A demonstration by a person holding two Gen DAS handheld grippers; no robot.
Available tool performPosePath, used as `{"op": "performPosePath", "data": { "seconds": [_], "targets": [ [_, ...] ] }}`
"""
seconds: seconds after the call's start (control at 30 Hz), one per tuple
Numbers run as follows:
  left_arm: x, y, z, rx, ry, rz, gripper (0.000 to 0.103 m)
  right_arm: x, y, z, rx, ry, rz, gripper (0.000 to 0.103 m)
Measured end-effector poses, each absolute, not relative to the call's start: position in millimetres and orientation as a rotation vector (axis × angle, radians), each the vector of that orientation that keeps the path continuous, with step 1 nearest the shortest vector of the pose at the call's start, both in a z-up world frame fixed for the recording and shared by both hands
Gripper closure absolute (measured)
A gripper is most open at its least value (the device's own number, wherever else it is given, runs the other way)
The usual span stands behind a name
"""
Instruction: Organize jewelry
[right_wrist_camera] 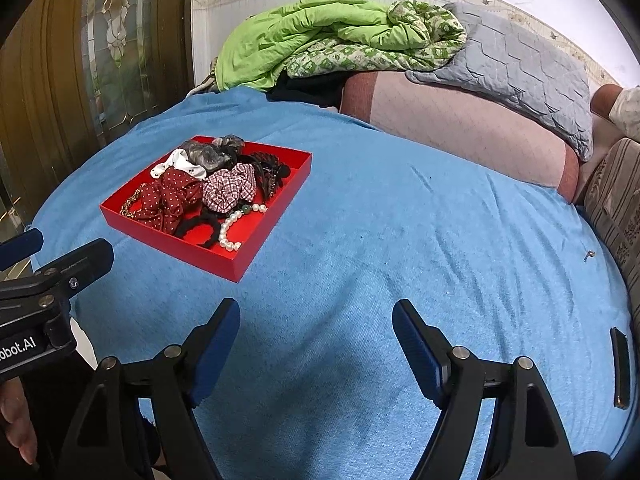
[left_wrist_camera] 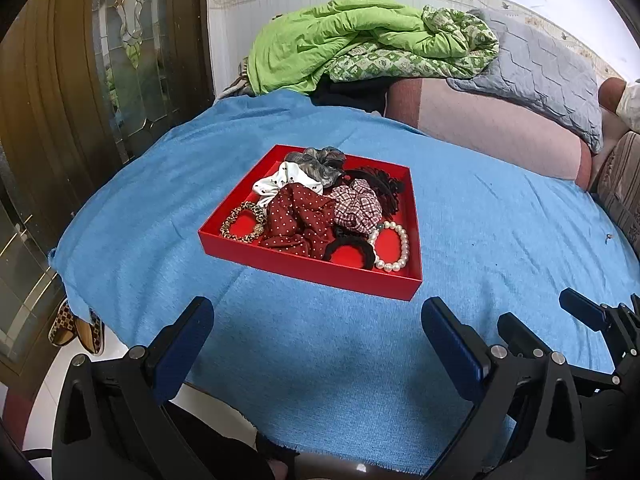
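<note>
A shallow red tray (left_wrist_camera: pixel 304 270) (right_wrist_camera: pixel 224 266) lies on a blue cloth. In it are a dark red dotted scrunchie (left_wrist_camera: pixel 298 218) (right_wrist_camera: pixel 170 200), a plaid scrunchie (left_wrist_camera: pixel 358 204) (right_wrist_camera: pixel 228 188), a white and a grey scrunchie (left_wrist_camera: pixel 320 162), a black hair tie (left_wrist_camera: pixel 352 250), a pearl bracelet (left_wrist_camera: pixel 394 246) (right_wrist_camera: pixel 228 230), a leopard-print band (left_wrist_camera: pixel 244 222) and dark hair clips (left_wrist_camera: pixel 384 186). My left gripper (left_wrist_camera: pixel 318 308) hangs open just short of the tray's near edge, nothing between its fingers. My right gripper (right_wrist_camera: pixel 316 310) is open over bare cloth, to the right of the tray.
The blue cloth (right_wrist_camera: pixel 400 240) covers a rounded surface. Behind it lie a green quilt (left_wrist_camera: pixel 352 36), a grey quilted pillow (left_wrist_camera: pixel 536 68) and a pink cushion (left_wrist_camera: pixel 492 128). A wooden glass-panelled door (left_wrist_camera: pixel 60 100) stands at left. Slippers (left_wrist_camera: pixel 76 328) sit on the floor. A dark flat object (right_wrist_camera: pixel 620 368) lies at the right edge.
</note>
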State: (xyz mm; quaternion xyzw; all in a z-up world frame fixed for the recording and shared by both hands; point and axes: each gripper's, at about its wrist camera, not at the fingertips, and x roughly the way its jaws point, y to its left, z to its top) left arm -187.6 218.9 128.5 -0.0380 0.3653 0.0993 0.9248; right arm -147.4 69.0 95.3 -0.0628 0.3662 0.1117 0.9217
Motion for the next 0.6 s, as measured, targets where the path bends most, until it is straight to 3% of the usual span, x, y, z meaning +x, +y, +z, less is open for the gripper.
{"op": "performPosePath", "data": {
  "seconds": [0.6],
  "targets": [
    [-182.9,227.9,122.0,-0.128,0.792,0.201,0.0,-146.8,73.2,88.5,-0.13,0.775,0.242,0.02]
  ]
}}
